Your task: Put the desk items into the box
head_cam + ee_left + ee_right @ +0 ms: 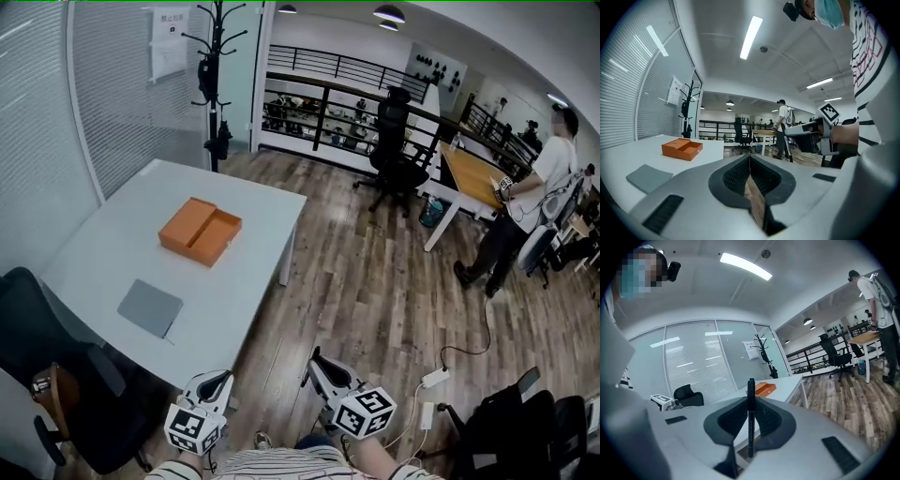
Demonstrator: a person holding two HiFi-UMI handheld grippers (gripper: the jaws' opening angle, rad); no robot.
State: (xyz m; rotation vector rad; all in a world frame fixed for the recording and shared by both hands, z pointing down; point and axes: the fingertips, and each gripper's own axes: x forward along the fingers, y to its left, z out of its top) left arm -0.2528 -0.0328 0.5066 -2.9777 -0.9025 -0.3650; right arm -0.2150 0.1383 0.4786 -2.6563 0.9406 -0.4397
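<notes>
We hold a thin black pen (750, 427) upright in the right gripper (750, 404); the open orange box (200, 231) lies ahead-left; left gripper (750, 164) closed, empty.

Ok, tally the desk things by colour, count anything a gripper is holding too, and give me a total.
Orange: 1, the box
Grey: 1, the flat pad
Black: 1, the pen, clamped in the right gripper
Total: 3
</notes>
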